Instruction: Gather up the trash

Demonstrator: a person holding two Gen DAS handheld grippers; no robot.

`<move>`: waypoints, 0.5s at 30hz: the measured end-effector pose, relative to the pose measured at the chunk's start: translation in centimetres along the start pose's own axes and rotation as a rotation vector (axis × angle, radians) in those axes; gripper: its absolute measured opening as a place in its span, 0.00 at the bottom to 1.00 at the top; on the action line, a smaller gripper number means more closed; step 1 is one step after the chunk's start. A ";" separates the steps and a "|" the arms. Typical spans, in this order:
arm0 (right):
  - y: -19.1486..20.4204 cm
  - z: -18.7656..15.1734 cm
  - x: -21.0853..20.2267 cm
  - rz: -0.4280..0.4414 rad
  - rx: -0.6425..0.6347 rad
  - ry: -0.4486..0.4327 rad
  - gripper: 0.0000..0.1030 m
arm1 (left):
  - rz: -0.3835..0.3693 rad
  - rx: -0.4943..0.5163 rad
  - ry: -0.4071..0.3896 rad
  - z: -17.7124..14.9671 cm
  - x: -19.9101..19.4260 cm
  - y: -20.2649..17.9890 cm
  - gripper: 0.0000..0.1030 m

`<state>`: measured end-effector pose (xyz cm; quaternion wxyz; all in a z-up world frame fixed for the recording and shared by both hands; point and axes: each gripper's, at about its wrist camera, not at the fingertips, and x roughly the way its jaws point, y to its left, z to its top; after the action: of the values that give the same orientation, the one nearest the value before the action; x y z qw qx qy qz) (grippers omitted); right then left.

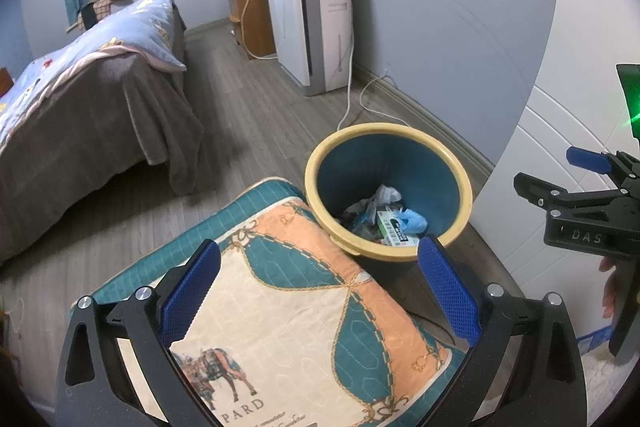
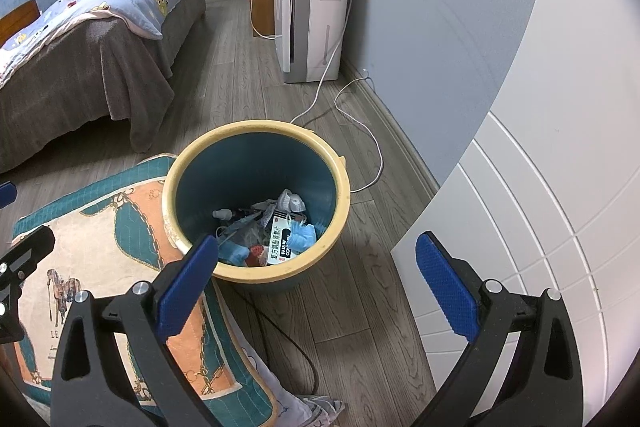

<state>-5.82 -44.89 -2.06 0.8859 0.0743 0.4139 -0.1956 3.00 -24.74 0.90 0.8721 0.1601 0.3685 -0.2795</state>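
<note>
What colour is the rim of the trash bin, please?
Pale yellow rim, teal inside; clearest in the right wrist view.

A grey wood-plank floor runs through the bedroom. On it stands a round bin with a yellow rim and blue inside, holding wrappers, a small box and crumpled blue bits. A quilted cushion in teal, orange and cream touches the bin's side. A white cable loops across the boards behind the bin, and a dark cord trails in front. Farther back, a white appliance and a bed rest on the floor.
</note>
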 end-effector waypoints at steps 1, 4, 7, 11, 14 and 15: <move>0.0 0.0 0.0 0.000 0.000 0.000 0.94 | 0.001 -0.001 -0.001 0.0 0.0 0.0 0.95; 0.0 0.0 0.0 0.000 0.001 0.000 0.94 | 0.000 -0.001 -0.001 0.0 0.0 0.0 0.95; 0.0 -0.1 0.0 -0.001 0.000 0.001 0.94 | -0.011 -0.006 0.001 0.0 0.0 0.0 0.95; 0.0 -0.1 0.0 0.000 0.001 0.001 0.94 | -0.017 -0.009 -0.002 0.0 0.0 0.1 0.95; 0.0 -0.1 0.1 0.001 0.000 0.001 0.94 | -0.013 -0.002 0.000 0.0 0.0 0.0 0.95; 0.0 -0.1 0.1 0.000 0.000 0.002 0.94 | -0.012 0.000 0.001 0.0 0.1 0.0 0.95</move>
<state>-5.84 -44.87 -2.18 0.8856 0.0745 0.4147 -0.1953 3.05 -24.73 0.86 0.8701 0.1580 0.3700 -0.2847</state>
